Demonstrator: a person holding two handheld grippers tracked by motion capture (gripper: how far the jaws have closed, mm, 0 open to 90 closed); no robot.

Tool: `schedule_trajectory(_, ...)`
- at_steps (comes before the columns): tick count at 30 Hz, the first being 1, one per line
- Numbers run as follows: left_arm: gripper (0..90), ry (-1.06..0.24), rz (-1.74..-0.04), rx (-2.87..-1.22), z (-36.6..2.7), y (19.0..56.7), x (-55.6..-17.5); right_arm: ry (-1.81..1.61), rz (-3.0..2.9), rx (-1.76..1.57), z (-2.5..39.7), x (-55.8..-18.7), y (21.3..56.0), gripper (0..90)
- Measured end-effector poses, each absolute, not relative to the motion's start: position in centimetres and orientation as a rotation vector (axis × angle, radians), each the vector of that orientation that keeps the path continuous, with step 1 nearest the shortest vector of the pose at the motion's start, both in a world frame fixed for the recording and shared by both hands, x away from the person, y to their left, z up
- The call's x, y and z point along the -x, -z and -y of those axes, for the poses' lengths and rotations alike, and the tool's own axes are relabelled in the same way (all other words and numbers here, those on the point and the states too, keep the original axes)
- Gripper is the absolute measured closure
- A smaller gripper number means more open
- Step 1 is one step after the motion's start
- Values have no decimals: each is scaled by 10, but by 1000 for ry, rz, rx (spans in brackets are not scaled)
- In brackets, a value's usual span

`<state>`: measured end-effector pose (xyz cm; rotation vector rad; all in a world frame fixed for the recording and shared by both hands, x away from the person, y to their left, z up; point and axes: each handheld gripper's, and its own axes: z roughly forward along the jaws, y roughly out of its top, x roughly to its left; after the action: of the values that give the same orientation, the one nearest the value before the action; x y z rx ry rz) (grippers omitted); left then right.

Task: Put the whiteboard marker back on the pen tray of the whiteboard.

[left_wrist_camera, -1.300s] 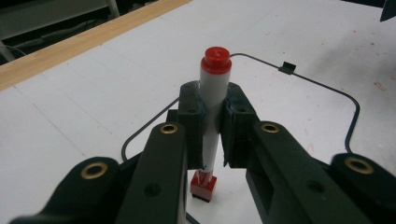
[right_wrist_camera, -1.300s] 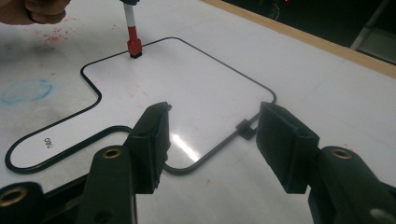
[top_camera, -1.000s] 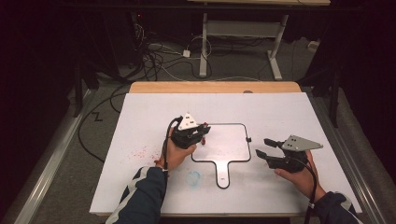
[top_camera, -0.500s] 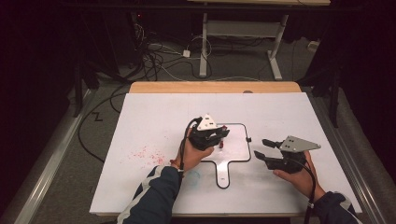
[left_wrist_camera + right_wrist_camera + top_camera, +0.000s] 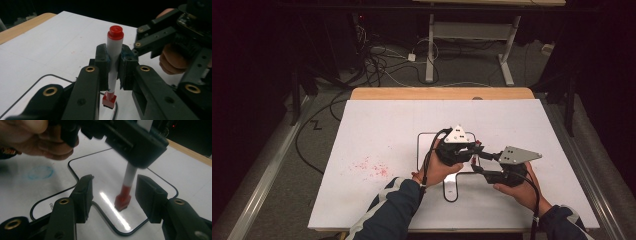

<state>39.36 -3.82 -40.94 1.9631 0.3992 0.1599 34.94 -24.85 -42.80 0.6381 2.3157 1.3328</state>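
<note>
Marker (image 5: 113, 60) held upright between the closed jaws of the left gripper (image 5: 113, 66), red end cap (image 5: 115, 32) up, red lower cap (image 5: 123, 200) down over the outlined whiteboard (image 5: 424, 145). Right gripper (image 5: 113, 195) stands with jaws wide, one on each side of that lower cap and apart from it, its gap square to the marker's vertical axis. Whether the cap touches the board cannot be told; the marker's upper barrel is hidden in the right gripper view.
</note>
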Motion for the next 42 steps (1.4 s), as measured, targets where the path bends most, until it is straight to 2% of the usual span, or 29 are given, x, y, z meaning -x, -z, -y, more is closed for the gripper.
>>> schedule_trajectory(1, 777, -156, -396, -1965, 40, 409, -393, -1342, -2305, -647, 249, -350, 427, 506)
schedule_trajectory(3, 777, -160, -398, -1961, 42, 410, -391, -1354, -2282, -661, 249, -352, 427, 574)
schedule_trajectory(5, 776, -143, -400, -1954, 41, 411, -392, -1335, -2257, -683, 250, -354, 427, 735)
schedule_trajectory(6, 775, -133, -404, -1950, 40, 411, -392, -1338, -2254, -701, 253, -355, 427, 791)
schedule_trajectory(7, 773, -125, -415, -1946, 40, 412, -393, -1352, -2263, -710, 255, -357, 428, 806)
schedule_trajectory(11, 775, -88, -405, -1922, 40, 415, -394, -1329, -2271, -705, 253, -357, 429, 789)
schedule_trajectory(14, 769, -106, -407, -1933, 41, 414, -392, -1312, -2284, -712, 249, -359, 431, 814)
schedule_trajectory(17, 615, -186, -442, -1948, 36, 411, -389, -1284, -2297, -741, 251, -360, 431, 817)
schedule_trajectory(20, 360, -318, -484, -1958, 19, 403, -383, -1293, -2344, -852, 257, -366, 430, 816)
schedule_trajectory(21, 314, -374, -482, -1968, 10, 401, -378, -1292, -2379, -901, 259, -369, 429, 816)
schedule_trajectory(24, 253, -514, -448, -2008, -21, 399, -363, -1274, -2426, -1036, 263, -377, 432, 815)
schedule_trajectory(26, 246, -593, -455, -2040, -45, 402, -352, -1272, -2439, -1120, 264, -384, 434, 815)
schedule_trajectory(31, 234, -645, -530, -2063, -94, 412, -335, -1249, -2465, -1242, 261, -403, 442, 795)
schedule_trajectory(37, 234, -635, -635, -2094, -139, 428, -318, -1152, -2388, -1343, 258, -423, 453, 796)
schedule_trajectory(42, 234, -618, -694, -2096, -158, 435, -309, -1089, -2366, -1355, 252, -429, 466, 806)
